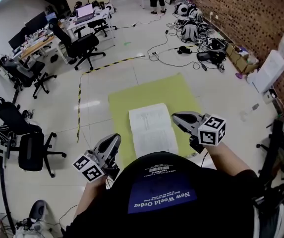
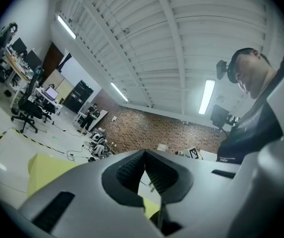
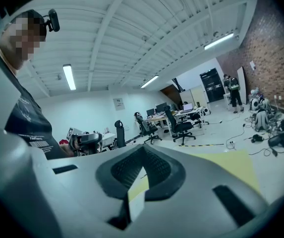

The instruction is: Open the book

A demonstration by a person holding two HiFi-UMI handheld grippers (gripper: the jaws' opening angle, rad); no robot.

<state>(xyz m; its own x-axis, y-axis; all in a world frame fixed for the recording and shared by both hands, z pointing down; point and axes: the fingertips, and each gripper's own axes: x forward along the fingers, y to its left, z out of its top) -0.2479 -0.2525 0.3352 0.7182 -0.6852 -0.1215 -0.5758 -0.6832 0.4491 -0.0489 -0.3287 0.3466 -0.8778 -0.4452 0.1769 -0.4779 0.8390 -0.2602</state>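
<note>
From the head view, we see the book (image 1: 151, 130) lying open on a yellow-green surface (image 1: 181, 90), with the left gripper (image 1: 114, 140) and right gripper (image 1: 177, 117) flanking it. In the left gripper view, its jaws are closed and empty. In the right gripper view, its jaws also meet, holding nothing.

surface: pale floor (image 1: 52, 108) | on it: yellow-green mat (image 1: 176, 93) | on mat: open book (image 1: 151, 128)
</note>
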